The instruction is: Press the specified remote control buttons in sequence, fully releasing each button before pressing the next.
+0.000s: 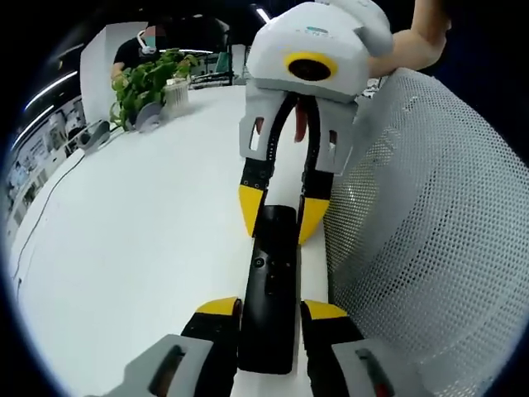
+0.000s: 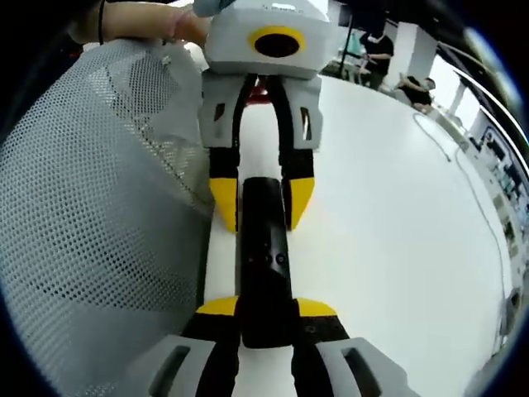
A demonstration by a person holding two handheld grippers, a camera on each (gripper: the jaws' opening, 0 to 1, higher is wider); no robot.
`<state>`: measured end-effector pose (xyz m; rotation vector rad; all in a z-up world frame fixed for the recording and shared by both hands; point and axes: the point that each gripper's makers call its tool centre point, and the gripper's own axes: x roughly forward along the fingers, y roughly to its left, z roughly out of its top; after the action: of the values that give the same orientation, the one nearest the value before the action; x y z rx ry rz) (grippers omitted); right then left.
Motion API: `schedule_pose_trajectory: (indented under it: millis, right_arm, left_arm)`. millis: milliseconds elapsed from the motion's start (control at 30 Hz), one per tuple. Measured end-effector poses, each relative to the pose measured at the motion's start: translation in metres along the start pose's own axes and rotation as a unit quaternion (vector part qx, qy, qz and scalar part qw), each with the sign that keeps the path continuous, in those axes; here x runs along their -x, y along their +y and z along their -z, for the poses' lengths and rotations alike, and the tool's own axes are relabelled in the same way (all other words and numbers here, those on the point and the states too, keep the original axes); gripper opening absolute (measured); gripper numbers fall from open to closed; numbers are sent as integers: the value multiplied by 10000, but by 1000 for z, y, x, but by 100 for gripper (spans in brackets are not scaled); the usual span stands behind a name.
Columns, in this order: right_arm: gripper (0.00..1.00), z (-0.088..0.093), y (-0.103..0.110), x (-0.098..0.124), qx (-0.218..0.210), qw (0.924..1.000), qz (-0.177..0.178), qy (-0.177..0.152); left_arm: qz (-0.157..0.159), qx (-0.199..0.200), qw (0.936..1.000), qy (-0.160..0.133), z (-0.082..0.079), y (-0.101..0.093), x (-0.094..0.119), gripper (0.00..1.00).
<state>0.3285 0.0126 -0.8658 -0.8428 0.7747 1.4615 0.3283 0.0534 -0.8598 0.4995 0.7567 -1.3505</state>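
On the white table (image 1: 124, 248), beside a mesh chair back (image 1: 430, 231), a black remote control (image 1: 271, 285) lay lengthwise, pinched at one end by the left gripper (image 1: 271, 313) and at the other by the right gripper (image 2: 266, 313).

A broad white worktop (image 1: 140, 223) runs away from the camera toward an office space. Just beside the worktop's edge stands a chair with a pale grey mesh back (image 1: 430, 240). At the worktop's far end, in the left gripper view, sits a leafy green plant (image 1: 149, 78) beside a white pot (image 1: 176, 93), with a person seated behind it. A dark cable (image 1: 50, 194) trails across the worktop. Strip lights (image 1: 263, 14) glow on the dark ceiling above.
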Motion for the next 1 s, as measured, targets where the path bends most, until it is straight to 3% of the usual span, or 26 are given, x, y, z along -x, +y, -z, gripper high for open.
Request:
schedule_pose_trajectory:
  millis: [167, 333, 433, 667, 800, 867, 933, 1000]
  right_arm:
    - [20, 0, -2, 0, -244, 9997, 2, -78]
    - [21, 0, -3, 0, -286, 9996, 18, -85]
    - [21, 1, -3, 0, -303, 9995, 30, -114]
    - [21, 1, -3, 0, -298, 9995, 34, -116]
    - [21, 1, -3, 0, -320, 9994, 44, -122]
    - [21, 1, -3, 0, -334, 9994, 40, -127]
    - [21, 0, -3, 0, -343, 9993, 41, -130]
    - [21, 1, -3, 0, -353, 9993, 39, -128]
  left_arm:
    - [-120, 371, 9992, -112, -1, 5, 1, 57]
    - [-471, 610, 9951, -621, -19, 19, 13, 80]
    - [-802, 761, 9894, -940, -31, 30, 27, 97]
    - [-1405, 1127, 9735, -1408, -48, 54, 73, 100]
    - [-1908, 1285, 9512, -2056, -68, 63, 113, 100]
    - [-2141, 1456, 9342, -2453, -76, 65, 137, 100]
    - [-2326, 1463, 9221, -2725, -82, 65, 154, 100]
    - [-2633, 1423, 9026, -3094, -89, 65, 178, 100]
